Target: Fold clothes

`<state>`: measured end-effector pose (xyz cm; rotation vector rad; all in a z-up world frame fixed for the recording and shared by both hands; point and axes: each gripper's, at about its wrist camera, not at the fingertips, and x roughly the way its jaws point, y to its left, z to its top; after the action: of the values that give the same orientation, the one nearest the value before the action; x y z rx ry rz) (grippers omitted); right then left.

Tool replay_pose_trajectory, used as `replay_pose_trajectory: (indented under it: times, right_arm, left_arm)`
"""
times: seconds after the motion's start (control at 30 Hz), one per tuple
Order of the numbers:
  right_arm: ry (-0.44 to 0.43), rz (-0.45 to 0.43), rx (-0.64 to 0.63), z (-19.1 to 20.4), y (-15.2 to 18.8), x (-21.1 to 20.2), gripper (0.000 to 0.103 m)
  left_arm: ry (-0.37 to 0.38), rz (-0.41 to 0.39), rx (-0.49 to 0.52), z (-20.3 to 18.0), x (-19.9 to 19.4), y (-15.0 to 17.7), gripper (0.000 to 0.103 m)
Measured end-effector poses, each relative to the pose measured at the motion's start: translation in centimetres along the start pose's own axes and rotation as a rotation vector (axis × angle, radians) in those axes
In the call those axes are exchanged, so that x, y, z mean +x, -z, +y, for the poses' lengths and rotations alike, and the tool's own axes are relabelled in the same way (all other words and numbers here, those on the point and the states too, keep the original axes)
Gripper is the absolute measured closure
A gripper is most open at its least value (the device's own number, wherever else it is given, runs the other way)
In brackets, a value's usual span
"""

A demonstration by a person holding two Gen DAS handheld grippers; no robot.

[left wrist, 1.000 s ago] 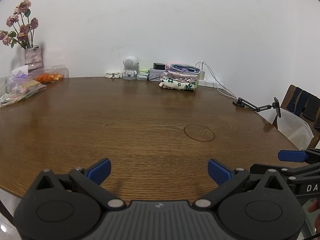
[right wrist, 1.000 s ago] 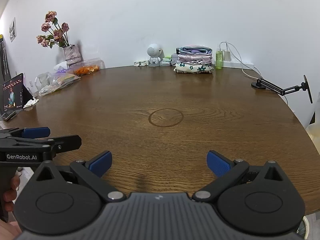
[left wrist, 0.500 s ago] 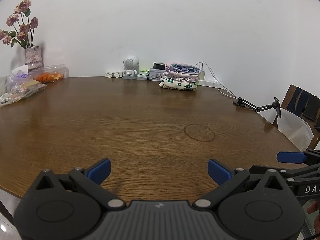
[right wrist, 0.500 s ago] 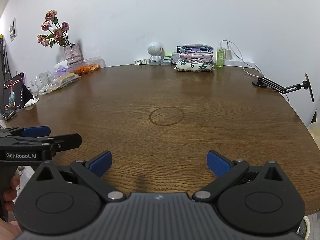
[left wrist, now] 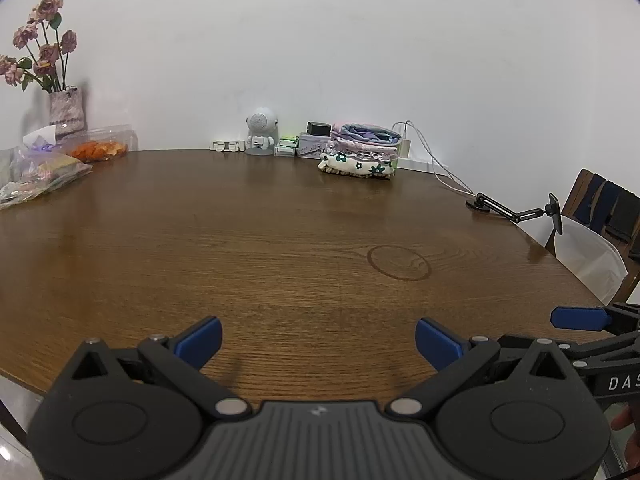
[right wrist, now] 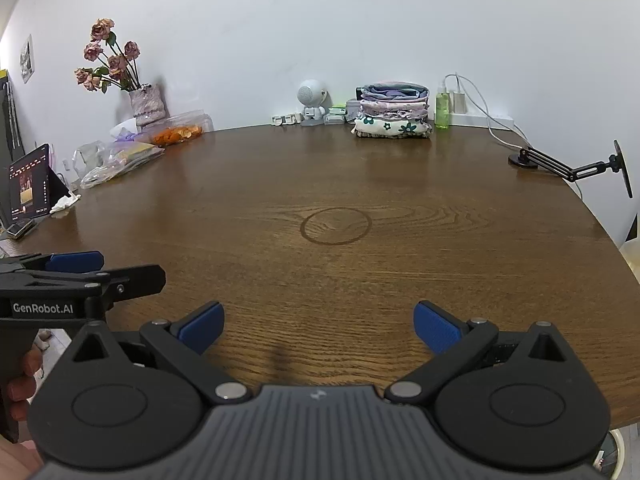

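Note:
A stack of folded clothes (left wrist: 360,151) (right wrist: 394,110), floral piece at the bottom, rests at the far edge of the round wooden table (left wrist: 240,248) (right wrist: 360,184) by the wall. My left gripper (left wrist: 318,342) hovers over the near table edge, open, with nothing between its blue pads. My right gripper (right wrist: 318,326) is likewise open and empty over the near edge. Each gripper shows in the other's view: the right one at the left wrist view's right edge (left wrist: 580,318), the left one at the right wrist view's left edge (right wrist: 76,262). No loose garment lies on the table.
A vase of dried roses (right wrist: 146,102), plastic bags of snacks (right wrist: 120,160) and a tablet (right wrist: 30,184) sit at the left. A small robot figure (right wrist: 312,100), a green bottle (right wrist: 442,106), a charger cable (right wrist: 492,120) and a black phone arm (right wrist: 568,164) stand at the back and right. A chair (left wrist: 600,224) is beyond the right edge.
Both grippers stay open and nearly still; the right wrist view drifts slightly, and the right gripper sits a little lower in the left wrist view.

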<state>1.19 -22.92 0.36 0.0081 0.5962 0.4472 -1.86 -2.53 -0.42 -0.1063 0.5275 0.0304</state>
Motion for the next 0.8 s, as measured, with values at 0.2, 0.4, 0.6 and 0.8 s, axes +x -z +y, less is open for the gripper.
replay_pose_trajectory:
  times: [0.2,0.4,0.6,0.8]
  right_arm:
    - [-0.001,-0.001,0.0,0.02,0.14,-0.12,0.0]
    - [-0.003,0.0,-0.002,-0.11,0.1,-0.13,0.0]
    - [-0.003,0.001,-0.003,-0.05,0.2,-0.24,0.0]
    - [-0.003,0.002,-0.005,0.1,0.26,-0.29,0.0]
  left_arm:
    - [-0.003,0.001,0.001,-0.23,0.03,0.02,0.0]
    - [-0.004,0.003,-0.001,-0.25,0.03,0.07,0.0]
    - [0.004,0.011,0.002,-0.44,0.08,0.09,0.0]
    - [0.005,0.012,0.004,-0.64,-0.01,0.28,0.0]
